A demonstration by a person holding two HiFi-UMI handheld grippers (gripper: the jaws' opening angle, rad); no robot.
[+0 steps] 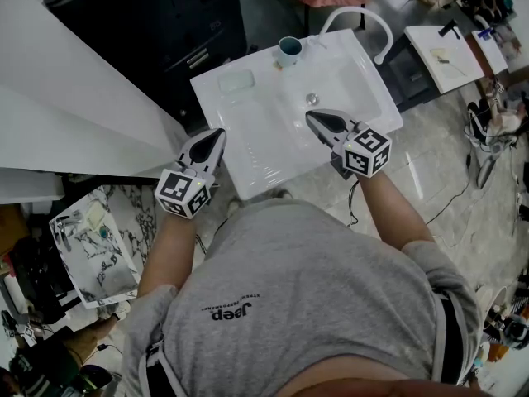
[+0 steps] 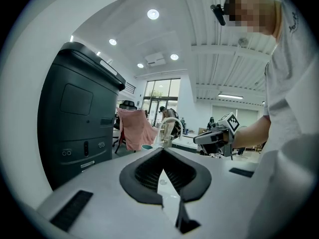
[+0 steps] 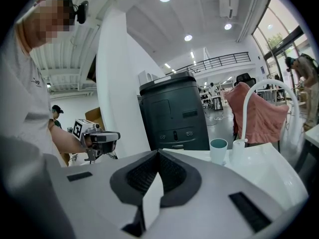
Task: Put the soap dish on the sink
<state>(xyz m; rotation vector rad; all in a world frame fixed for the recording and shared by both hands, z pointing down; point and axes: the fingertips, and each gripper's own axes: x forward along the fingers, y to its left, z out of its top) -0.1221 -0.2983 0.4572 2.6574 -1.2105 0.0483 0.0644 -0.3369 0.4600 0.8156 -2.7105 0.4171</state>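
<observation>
Left tool (image 1: 213, 137): jaws closed tip to tip, nothing held, at near-left edge of sink (image 1: 264, 143). Right tool (image 1: 317, 120): jaws also together, empty, over sink basin just beside drain (image 1: 312, 99). Soap dish (image 1: 236, 81): pale, lying flat on sink's rear-left deck, apart from both tools. Teal cup (image 1: 289, 50): upright on sink's rear rim. White arched faucet (image 1: 364, 16): sink's rear-right corner.

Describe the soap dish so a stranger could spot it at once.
Start at the white sink in the middle of the head view. On its flat deck, left of the basin, lies the soap dish: a pale, low, rounded rectangle, unlike the upright teal cup beside it.
</observation>
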